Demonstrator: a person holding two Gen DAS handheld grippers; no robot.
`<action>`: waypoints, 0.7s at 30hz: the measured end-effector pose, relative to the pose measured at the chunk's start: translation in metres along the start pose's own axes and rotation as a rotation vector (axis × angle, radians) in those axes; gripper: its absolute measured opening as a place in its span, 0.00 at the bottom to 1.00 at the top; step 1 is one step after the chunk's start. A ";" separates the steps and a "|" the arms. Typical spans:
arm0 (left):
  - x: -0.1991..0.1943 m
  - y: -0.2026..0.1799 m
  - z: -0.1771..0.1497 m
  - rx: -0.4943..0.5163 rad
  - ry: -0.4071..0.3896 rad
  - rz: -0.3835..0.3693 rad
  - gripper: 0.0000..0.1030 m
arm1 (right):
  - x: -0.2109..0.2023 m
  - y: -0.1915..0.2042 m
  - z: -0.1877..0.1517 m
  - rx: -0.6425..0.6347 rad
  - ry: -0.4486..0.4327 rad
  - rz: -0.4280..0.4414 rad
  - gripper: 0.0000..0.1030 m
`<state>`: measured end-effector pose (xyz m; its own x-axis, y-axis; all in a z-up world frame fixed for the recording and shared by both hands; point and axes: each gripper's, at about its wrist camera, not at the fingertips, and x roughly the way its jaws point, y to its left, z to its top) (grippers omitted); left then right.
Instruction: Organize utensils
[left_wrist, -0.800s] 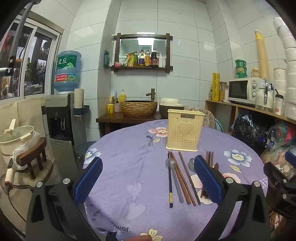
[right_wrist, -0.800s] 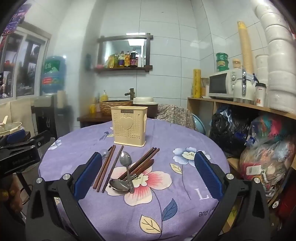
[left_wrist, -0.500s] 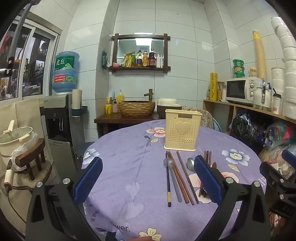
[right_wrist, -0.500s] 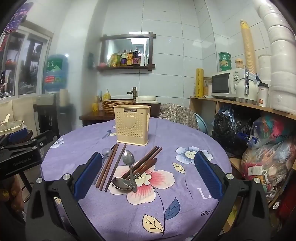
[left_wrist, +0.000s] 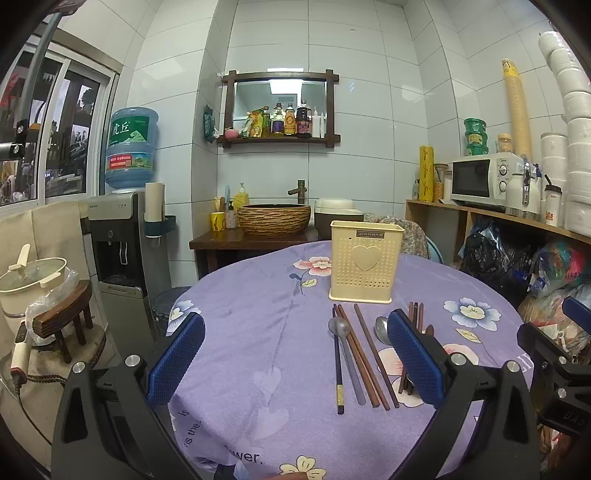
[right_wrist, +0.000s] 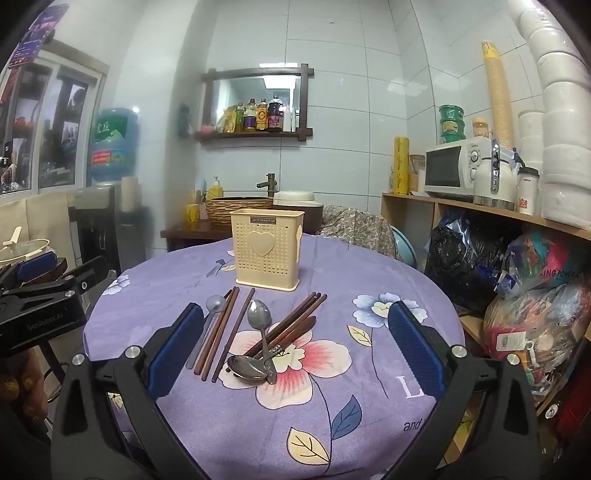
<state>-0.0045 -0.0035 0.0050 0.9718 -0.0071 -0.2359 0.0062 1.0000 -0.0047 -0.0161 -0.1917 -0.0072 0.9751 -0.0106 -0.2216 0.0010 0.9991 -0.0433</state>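
Hiding part of one spoon (left_wrist: 381, 328), the left gripper's (left_wrist: 295, 354) right pad.

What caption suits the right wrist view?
Open right gripper over brown wooden chopsticks and metal spoons before a cream perforated plastic holder.

A cream perforated utensil holder (right_wrist: 266, 254) with a raised heart stands upright, far on the desk. Just near it lie loose utensils — brown chopsticks (right_wrist: 221, 332) beside a grey spoon (right_wrist: 216, 303) at left, more chopsticks (right_wrist: 295, 321) fanned at right, two steel spoons (right_wrist: 260, 315) crossing them.
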 end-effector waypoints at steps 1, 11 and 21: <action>0.000 0.001 0.000 -0.001 0.000 -0.001 0.95 | 0.000 0.001 0.000 -0.001 0.002 0.003 0.95; 0.001 0.002 0.001 -0.001 0.006 -0.002 0.95 | 0.001 0.002 0.000 -0.003 0.006 0.009 0.95; 0.002 0.002 -0.001 0.001 0.006 -0.001 0.95 | 0.001 0.001 0.000 -0.004 0.008 0.010 0.95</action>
<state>-0.0029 -0.0019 0.0040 0.9702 -0.0081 -0.2420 0.0074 1.0000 -0.0036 -0.0151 -0.1902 -0.0078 0.9733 -0.0005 -0.2295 -0.0100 0.9990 -0.0447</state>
